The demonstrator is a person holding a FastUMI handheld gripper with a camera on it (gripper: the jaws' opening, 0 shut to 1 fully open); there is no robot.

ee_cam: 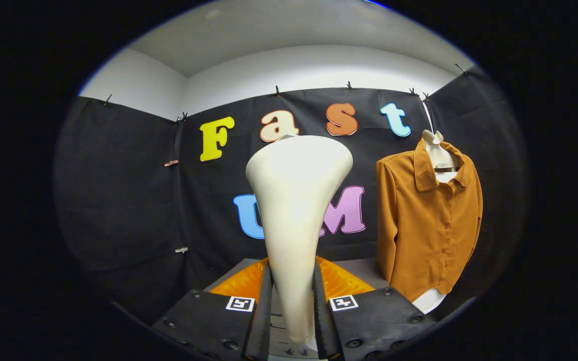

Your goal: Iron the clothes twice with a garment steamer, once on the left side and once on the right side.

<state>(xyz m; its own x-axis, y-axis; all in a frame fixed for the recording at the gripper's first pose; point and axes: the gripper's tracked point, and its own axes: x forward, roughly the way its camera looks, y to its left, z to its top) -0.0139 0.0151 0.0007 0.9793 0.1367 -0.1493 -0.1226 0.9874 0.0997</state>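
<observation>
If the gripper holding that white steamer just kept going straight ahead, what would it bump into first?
Probably the black cloth wall behind the steamer, which the gripper holds in its shut jaws. The orange shirt hangs off to the side, seemingly out of that line, though depth is hard to judge.

surface: pale tabletop (356, 268) | on it: cannot tell | shirt hem (419, 286) hangs just above
</observation>
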